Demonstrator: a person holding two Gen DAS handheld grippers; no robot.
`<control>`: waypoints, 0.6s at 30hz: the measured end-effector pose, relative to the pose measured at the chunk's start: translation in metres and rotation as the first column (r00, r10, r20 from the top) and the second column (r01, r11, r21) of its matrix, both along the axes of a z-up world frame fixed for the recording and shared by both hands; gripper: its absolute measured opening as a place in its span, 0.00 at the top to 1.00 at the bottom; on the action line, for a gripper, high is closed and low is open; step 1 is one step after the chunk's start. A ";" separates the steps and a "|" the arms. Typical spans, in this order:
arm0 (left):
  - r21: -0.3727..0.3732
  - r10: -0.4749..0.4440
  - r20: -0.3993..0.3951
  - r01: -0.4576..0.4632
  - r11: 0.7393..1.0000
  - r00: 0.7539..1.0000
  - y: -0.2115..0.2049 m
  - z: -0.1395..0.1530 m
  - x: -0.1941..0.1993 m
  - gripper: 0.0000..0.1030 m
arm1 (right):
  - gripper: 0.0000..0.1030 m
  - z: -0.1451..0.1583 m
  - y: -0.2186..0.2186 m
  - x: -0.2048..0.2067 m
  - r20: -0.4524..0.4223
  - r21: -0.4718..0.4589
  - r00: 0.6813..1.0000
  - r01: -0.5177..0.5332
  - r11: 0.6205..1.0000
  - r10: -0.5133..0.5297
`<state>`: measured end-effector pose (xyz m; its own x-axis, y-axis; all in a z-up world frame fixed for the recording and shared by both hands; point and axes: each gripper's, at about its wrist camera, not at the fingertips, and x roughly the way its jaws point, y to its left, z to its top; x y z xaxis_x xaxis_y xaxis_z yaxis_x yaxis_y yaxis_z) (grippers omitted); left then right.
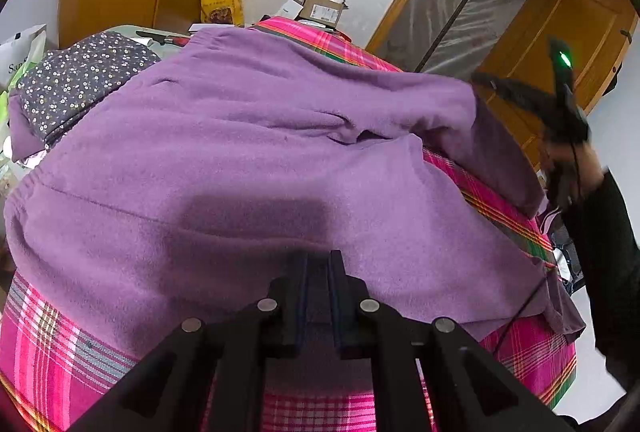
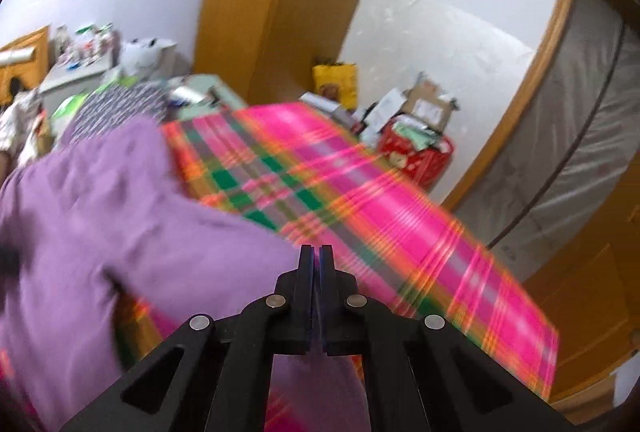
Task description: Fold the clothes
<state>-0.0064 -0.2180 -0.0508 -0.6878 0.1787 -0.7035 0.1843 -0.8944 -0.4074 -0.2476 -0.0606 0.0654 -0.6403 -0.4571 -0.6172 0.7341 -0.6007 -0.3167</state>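
A purple fleece garment (image 1: 248, 160) lies spread across a pink plaid cloth (image 1: 48, 344) that covers the table. My left gripper (image 1: 319, 264) sits over the garment's near edge, its fingers close together with purple fabric pinched between them. In the right wrist view, blurred by motion, my right gripper (image 2: 319, 252) is shut with pad against pad and nothing between. It hovers at the right border of the purple garment (image 2: 100, 212), above the plaid cloth (image 2: 360, 184). A person's hand (image 1: 576, 160) in a dark sleeve shows at the right of the left wrist view.
A folded dark floral garment (image 1: 76, 80) lies at the table's far left. A yellow bag (image 1: 222, 6) and cardboard boxes (image 1: 324, 8) stand against the wall behind. A red bag (image 2: 416, 152) sits on the floor past the table. A plastic-covered doorway (image 1: 460, 20) is at the right.
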 end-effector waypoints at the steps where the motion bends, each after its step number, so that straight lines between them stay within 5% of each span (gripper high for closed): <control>1: 0.002 0.000 -0.001 0.000 1.000 1.000 0.000 0.000 0.000 0.89 | 0.98 0.006 -0.005 -0.013 -0.015 -0.005 1.000 0.019 1.000 -0.019; 3: 0.007 0.002 -0.002 -0.002 1.000 1.000 0.000 0.000 0.000 0.89 | 0.98 0.008 -0.017 -0.039 -0.052 0.014 0.997 0.065 0.998 -0.064; 7: 0.013 0.002 -0.001 -0.002 1.000 1.000 -0.001 0.000 0.000 0.89 | 0.94 -0.008 -0.026 -0.080 0.061 0.043 0.986 0.154 0.987 -0.156; 8: 0.013 0.002 0.001 -0.002 1.000 1.000 -0.001 0.000 0.000 0.89 | 0.91 -0.010 -0.025 -0.077 0.114 0.015 0.986 0.124 0.992 -0.125; 10: 0.005 0.000 0.010 0.000 1.000 1.000 0.000 0.001 -0.002 0.89 | 0.67 -0.014 -0.026 -0.062 0.213 -0.048 0.977 0.020 0.999 -0.010; 11: 0.001 -0.001 0.020 0.001 1.000 1.000 0.000 0.002 -0.003 0.89 | 0.64 -0.016 -0.029 -0.054 0.228 -0.052 0.973 -0.020 0.998 0.031; 18: -0.045 0.020 -0.002 -0.020 0.999 1.000 -0.010 0.024 -0.001 0.89 | 0.58 -0.047 -0.080 -0.014 0.322 0.025 0.909 -0.289 0.957 0.266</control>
